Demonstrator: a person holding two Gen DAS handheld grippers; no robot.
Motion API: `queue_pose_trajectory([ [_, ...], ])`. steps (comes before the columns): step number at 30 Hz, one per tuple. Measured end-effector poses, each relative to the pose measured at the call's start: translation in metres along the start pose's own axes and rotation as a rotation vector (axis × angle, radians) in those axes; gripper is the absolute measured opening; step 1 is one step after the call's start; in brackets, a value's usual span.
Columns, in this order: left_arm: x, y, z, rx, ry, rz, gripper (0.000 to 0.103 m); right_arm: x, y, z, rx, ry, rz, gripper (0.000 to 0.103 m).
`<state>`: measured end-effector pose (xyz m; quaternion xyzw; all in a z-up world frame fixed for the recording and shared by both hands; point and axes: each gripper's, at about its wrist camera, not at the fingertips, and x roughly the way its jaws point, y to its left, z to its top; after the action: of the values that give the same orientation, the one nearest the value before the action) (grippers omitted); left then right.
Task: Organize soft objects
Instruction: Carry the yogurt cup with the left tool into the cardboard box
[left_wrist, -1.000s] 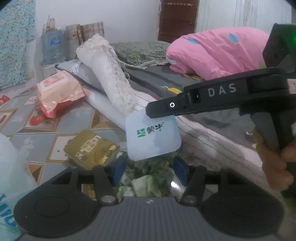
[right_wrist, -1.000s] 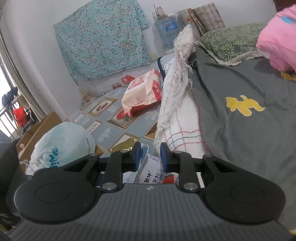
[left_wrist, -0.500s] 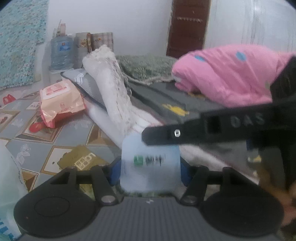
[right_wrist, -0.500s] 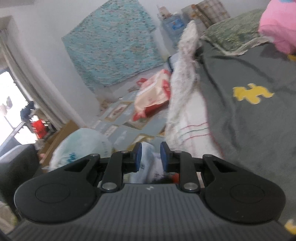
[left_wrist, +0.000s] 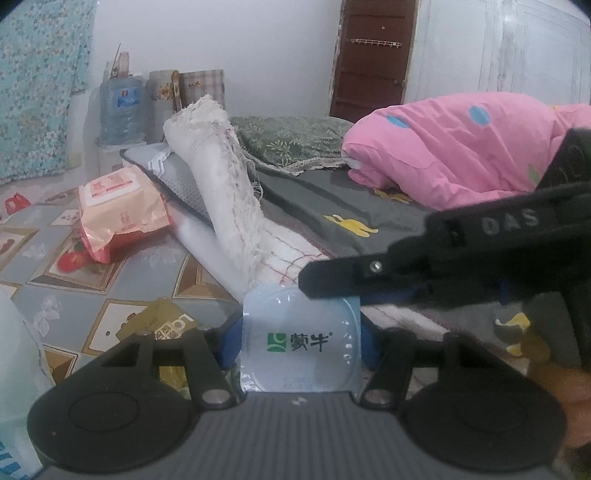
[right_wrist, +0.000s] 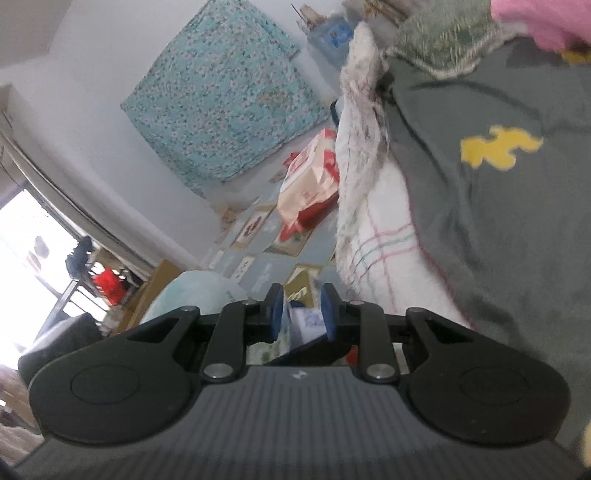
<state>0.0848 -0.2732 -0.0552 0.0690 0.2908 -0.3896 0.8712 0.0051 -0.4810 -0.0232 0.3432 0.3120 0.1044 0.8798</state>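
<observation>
A light-blue yogurt cup with a printed foil lid sits between the blue pads of my left gripper. The lid reaches from one pad to the other, and the jaws stand as wide apart as before. My right gripper comes in from the right and is shut on the far right rim of the lid. In the right wrist view, a pale blue piece of the cup shows in the narrow gap of the right gripper. A hand holds the right gripper's handle.
On the tiled floor lie a pink wet-wipes pack and a gold packet. A white plastic bag is at the left edge. A rolled white blanket, grey bedding and a pink quilt fill the right.
The right gripper has carried the cup down from above the left jaws to between them. It has also rolled, so its view now tilts. The left jaws keep the same width.
</observation>
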Motion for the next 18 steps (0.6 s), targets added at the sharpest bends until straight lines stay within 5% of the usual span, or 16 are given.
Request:
queue_pose_trajectory([
  [11,-0.009,0.003,0.014,-0.022,0.000,-0.017,0.061,-0.009,0.012,0.003,0.026,-0.014,0.075,0.025],
  [18,-0.053,0.008,0.036,-0.027,-0.075,0.017,0.061,-0.025,0.057,0.010,-0.069,-0.062,0.099,0.025],
])
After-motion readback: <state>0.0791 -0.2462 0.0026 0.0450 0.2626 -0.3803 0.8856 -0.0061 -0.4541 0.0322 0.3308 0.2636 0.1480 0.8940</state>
